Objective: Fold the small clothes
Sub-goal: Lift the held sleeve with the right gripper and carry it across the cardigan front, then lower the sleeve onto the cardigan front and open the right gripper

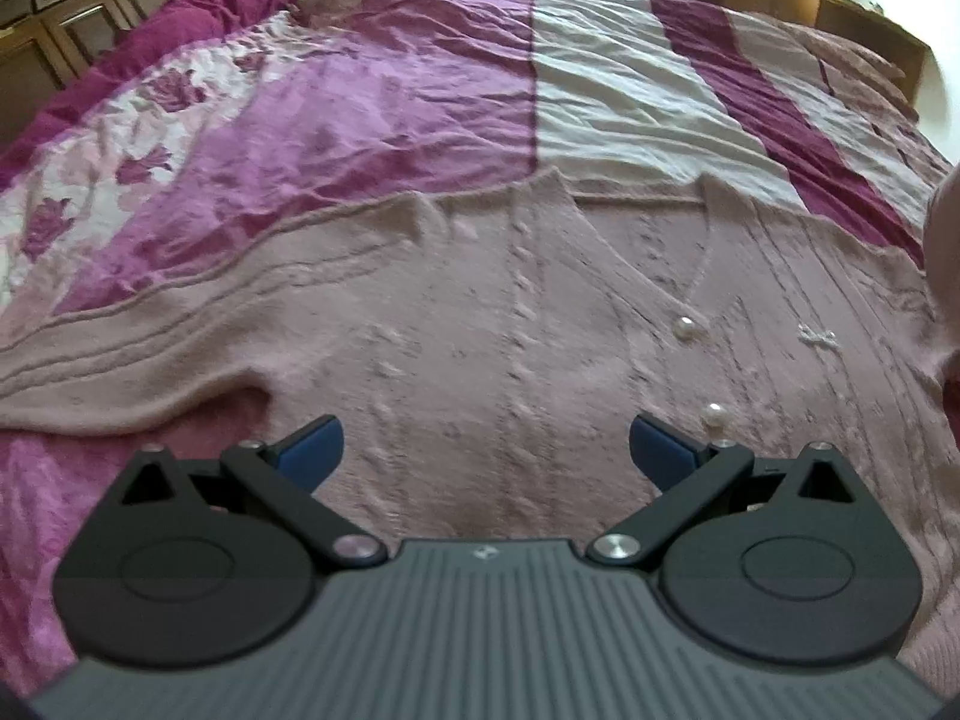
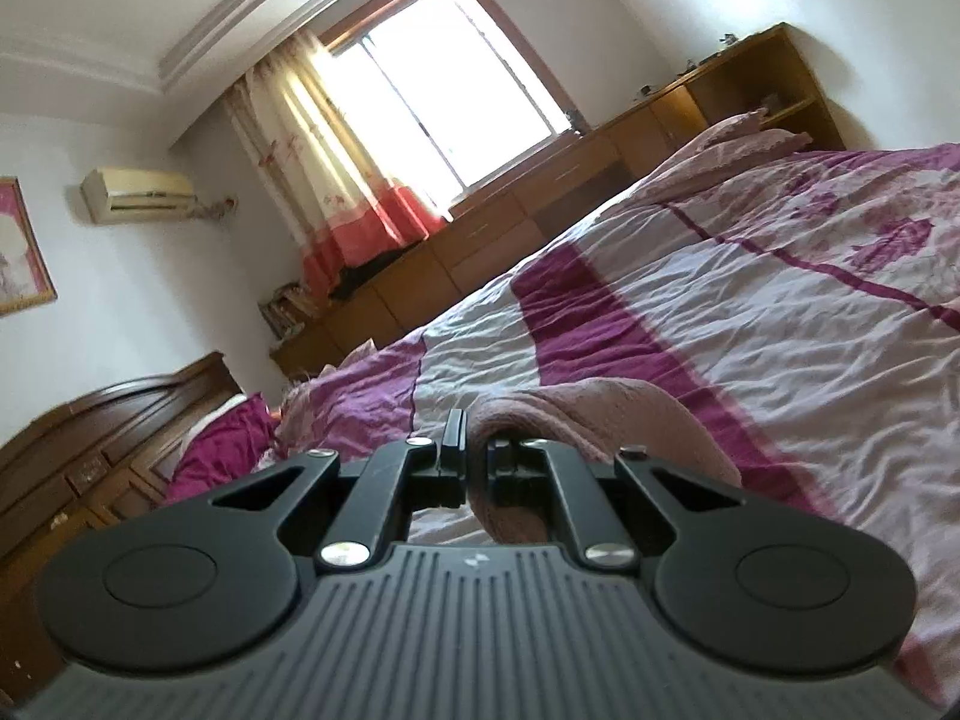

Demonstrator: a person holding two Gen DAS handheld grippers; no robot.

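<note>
My left hand-held gripper (image 1: 485,450) fills the bottom of its frame, level, its two blue-tipped fingers (image 1: 312,447) spread wide apart with nothing between them. My right hand-held gripper (image 2: 474,450) sits low in its frame, tilted, black fingers drawn nearly together, pinching a fold of pink knitted cardigan (image 2: 540,414).

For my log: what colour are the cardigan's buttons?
Pearly white buttons on the pale pink cardigan; clearest in the left wrist view.
</note>
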